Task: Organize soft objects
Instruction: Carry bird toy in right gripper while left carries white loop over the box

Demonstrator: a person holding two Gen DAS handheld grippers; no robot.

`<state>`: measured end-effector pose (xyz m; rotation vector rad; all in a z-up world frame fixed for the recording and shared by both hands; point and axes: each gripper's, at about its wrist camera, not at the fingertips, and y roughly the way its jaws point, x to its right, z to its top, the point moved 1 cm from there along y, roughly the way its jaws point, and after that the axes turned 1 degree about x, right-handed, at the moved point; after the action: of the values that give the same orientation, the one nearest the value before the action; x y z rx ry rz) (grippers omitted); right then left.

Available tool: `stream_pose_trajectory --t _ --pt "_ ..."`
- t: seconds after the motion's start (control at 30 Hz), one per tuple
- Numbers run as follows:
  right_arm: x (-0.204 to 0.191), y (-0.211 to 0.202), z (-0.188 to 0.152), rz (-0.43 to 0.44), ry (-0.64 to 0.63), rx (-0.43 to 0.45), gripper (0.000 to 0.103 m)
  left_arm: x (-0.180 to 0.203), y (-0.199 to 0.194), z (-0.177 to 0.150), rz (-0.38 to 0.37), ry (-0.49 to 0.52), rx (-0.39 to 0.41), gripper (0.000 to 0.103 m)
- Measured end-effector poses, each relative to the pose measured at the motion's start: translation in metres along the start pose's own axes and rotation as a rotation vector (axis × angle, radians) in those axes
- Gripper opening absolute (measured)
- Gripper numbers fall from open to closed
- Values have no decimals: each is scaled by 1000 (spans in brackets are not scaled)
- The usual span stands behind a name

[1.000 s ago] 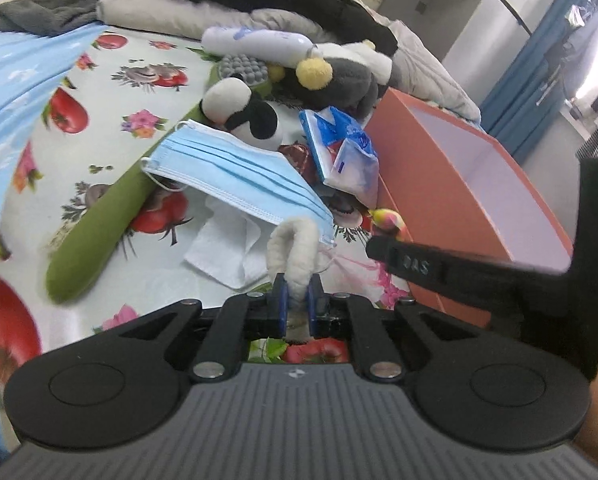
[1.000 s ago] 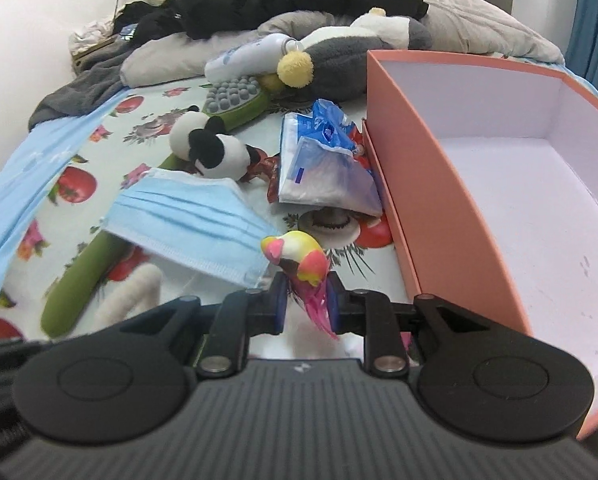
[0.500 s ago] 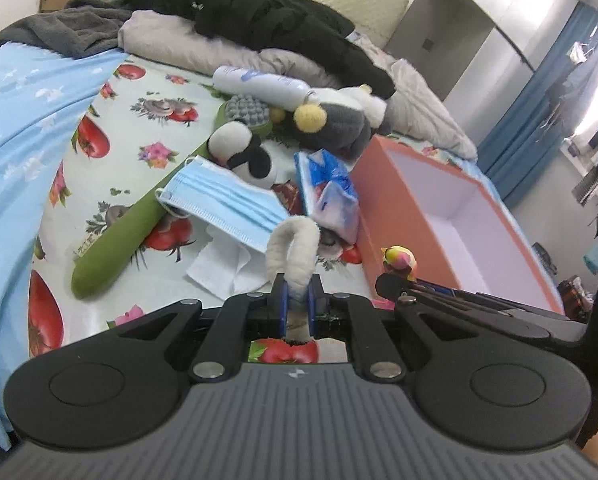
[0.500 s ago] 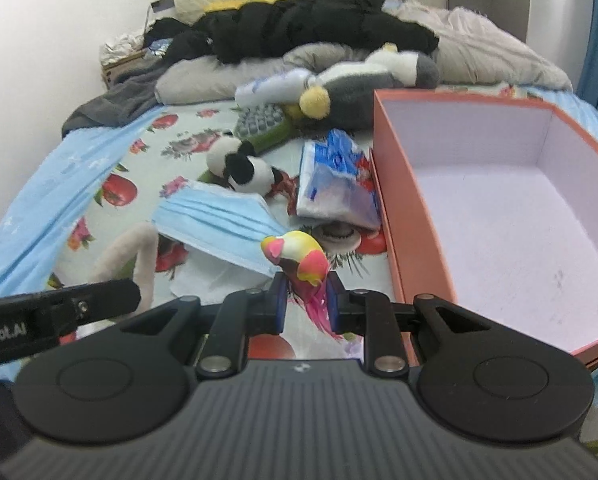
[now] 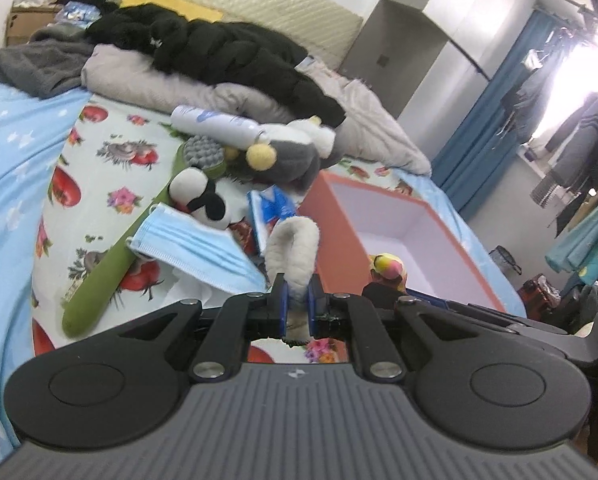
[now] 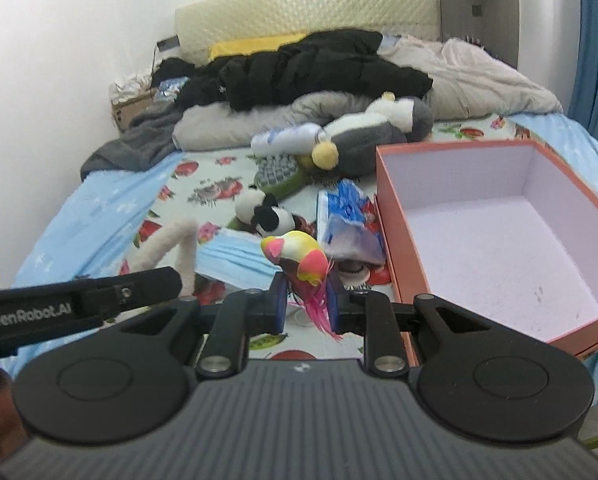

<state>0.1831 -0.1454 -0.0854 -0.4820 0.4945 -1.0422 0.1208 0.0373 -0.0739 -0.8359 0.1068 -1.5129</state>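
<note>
My left gripper (image 5: 297,294) is shut on a bent cream fuzzy strip (image 5: 293,248), held above the bed. My right gripper (image 6: 306,300) is shut on a small yellow-and-pink toy with pink tassels (image 6: 299,260), also lifted off the sheet. That toy (image 5: 387,266) shows at the right in the left wrist view, and the cream strip (image 6: 179,248) shows at the left in the right wrist view. An empty orange box with a pale lilac inside (image 6: 395,216) sits on the bed to the right of both grippers; its wall (image 5: 339,240) lies just behind the strip.
On the flowered sheet lie a blue face mask (image 5: 191,244), a panda plush (image 5: 197,198), a long green brush (image 5: 99,284), a blue tissue pack (image 6: 347,224), a grey-and-white plush (image 6: 363,136) and a spray bottle (image 5: 215,122). Black and grey clothes (image 6: 311,68) pile up by the headboard.
Both grippers have risen from the bed with their objects still clamped. The views now take in more of the bed and the box interior.
</note>
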Motion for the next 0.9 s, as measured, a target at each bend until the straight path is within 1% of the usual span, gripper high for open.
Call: stream_pose_trajectory --t 0.17,0.37,0.6,0.63,0.77,0.9 --pt "5 -18 4 -4 3 39 24 13 -10 1 -32 4 16 12" --pt "29 -37 1 -21 39 56 24 41 -3 -2 -63 45 -8 12" --pt "69 -54 -3 -100 97 68 24 85 26 -5 -127 143 -49 12" --pt "74 -54 -4 -110 103 66 24 91 33 -7 -135 158 -65 12" --pt "93 -54 -5 -132 127 58 24 111 56 -12 -140 212 -98 12" --pt "111 -51 0 -154 144 65 24 124 75 -5 -162 231 -117 12"
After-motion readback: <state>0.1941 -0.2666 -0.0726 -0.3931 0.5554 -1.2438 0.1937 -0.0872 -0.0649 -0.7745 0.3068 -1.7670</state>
